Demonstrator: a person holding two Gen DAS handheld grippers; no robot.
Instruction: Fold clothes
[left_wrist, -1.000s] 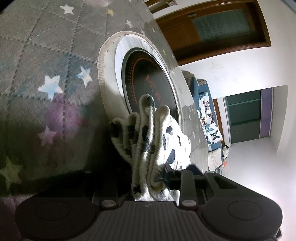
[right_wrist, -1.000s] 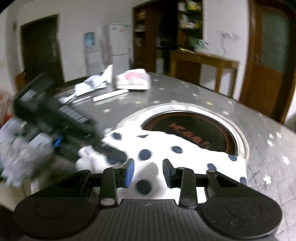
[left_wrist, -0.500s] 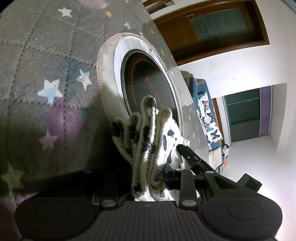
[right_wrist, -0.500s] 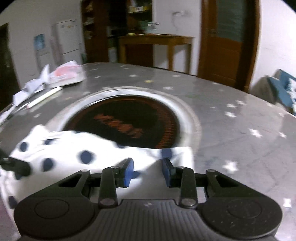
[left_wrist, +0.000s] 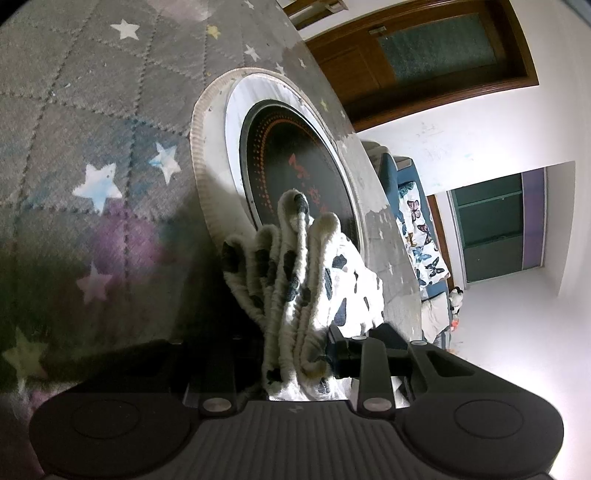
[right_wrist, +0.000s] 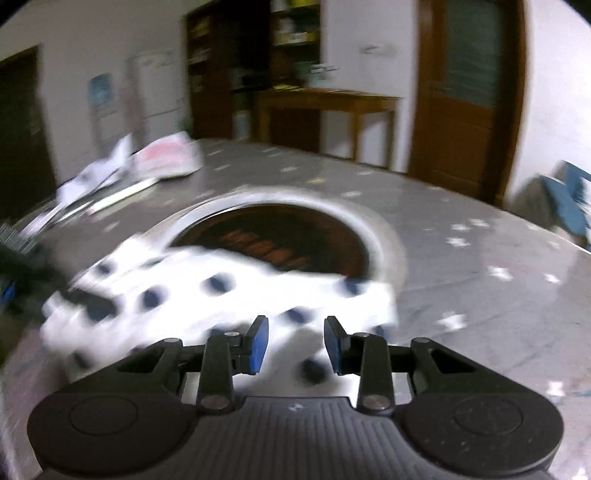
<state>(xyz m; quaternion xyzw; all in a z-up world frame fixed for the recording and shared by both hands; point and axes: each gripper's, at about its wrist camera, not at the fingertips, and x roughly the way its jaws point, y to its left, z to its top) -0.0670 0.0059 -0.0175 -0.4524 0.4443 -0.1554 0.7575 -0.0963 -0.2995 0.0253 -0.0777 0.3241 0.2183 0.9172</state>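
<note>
Left wrist view: the left claw (left_wrist: 295, 354) is clamped on a bunched edge of a white garment with dark spots (left_wrist: 295, 288), its ribbed folds standing up between the two fingers and fanning out just past them. Beyond the bunch, the cloth spreads flat over the near rim of a round dark hotplate (left_wrist: 291, 162) set in a pale ring, sunk into a grey star-patterned surface (left_wrist: 92, 110). Farther off stand a brown wooden door (left_wrist: 424, 62) and a seat draped in butterfly-print fabric (left_wrist: 421, 236).

Right wrist view, blurred: the right claw (right_wrist: 295, 345) hangs open, its blue-padded fingers (right_wrist: 257, 345) apart with nothing between them, poised just above the garment's near edge (right_wrist: 236, 291). The spotted cloth lies across the surface (right_wrist: 461, 251), its far side overlapping the near rim of the hotplate (right_wrist: 280, 236). A dark shape at the garment's left end is too smeared to identify. Past the ring, loose papers and a white packet (right_wrist: 162, 158) lie on the far left of the surface. Behind them stand a wooden side table (right_wrist: 332, 107) and a second brown door (right_wrist: 469, 88).
</note>
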